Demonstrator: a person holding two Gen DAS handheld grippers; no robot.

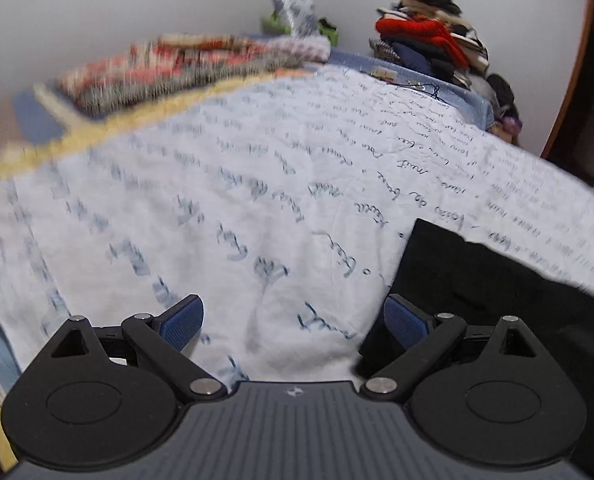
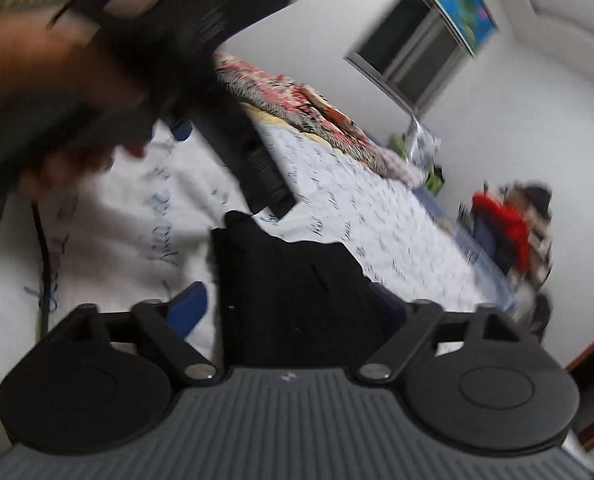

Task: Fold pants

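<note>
The black pants (image 1: 489, 292) lie folded on the white bedspread with blue script (image 1: 257, 200), at the lower right of the left wrist view. My left gripper (image 1: 293, 320) is open and empty above the spread, its right finger at the pants' left edge. In the right wrist view the pants (image 2: 297, 280) lie between the open fingers of my right gripper (image 2: 293, 308), which holds nothing. The other gripper and the person's hand (image 2: 57, 92) show blurred at upper left.
A patterned folded blanket (image 1: 185, 68) lies at the head of the bed. A pile of clothes with a red item (image 1: 429, 40) stands at the far right corner. A window (image 2: 417, 56) is in the white wall. A door frame (image 1: 577, 80) is at right.
</note>
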